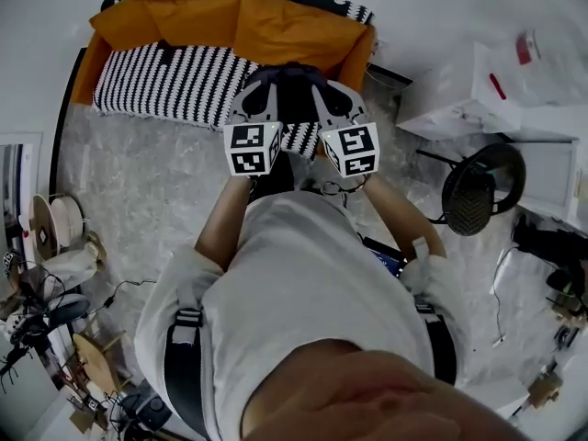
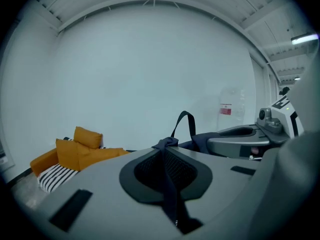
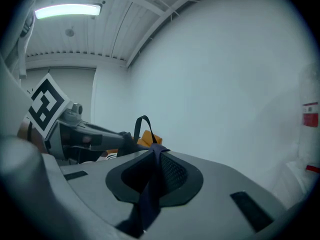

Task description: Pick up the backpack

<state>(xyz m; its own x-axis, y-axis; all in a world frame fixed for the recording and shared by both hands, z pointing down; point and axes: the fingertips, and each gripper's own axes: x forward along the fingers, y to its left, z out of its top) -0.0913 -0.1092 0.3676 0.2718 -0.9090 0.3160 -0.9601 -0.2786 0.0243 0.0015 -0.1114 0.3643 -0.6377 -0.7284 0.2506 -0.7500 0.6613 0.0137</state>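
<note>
The dark navy backpack (image 1: pixel 292 88) hangs between my two grippers, in front of the sofa. In the head view my left gripper (image 1: pixel 262 95) and right gripper (image 1: pixel 329 97) reach forward side by side, their marker cubes below them. The left gripper (image 2: pixel 165 146) is shut on a dark backpack strap (image 2: pixel 169 189) that runs down between its pads. The right gripper (image 3: pixel 156 151) is likewise shut on a strap (image 3: pixel 149 189). The backpack's carry loop (image 2: pixel 186 125) stands up between the two grippers. Most of the bag's body is hidden by the grippers.
A sofa with a black-and-white striped cover (image 1: pixel 170 83) and orange cushions (image 1: pixel 276 28) stands just behind the bag. A black round fan (image 1: pixel 480 191) and white bags (image 1: pixel 514 81) sit on the right. Spools, cables and clutter (image 1: pixel 55 283) crowd the floor on the left.
</note>
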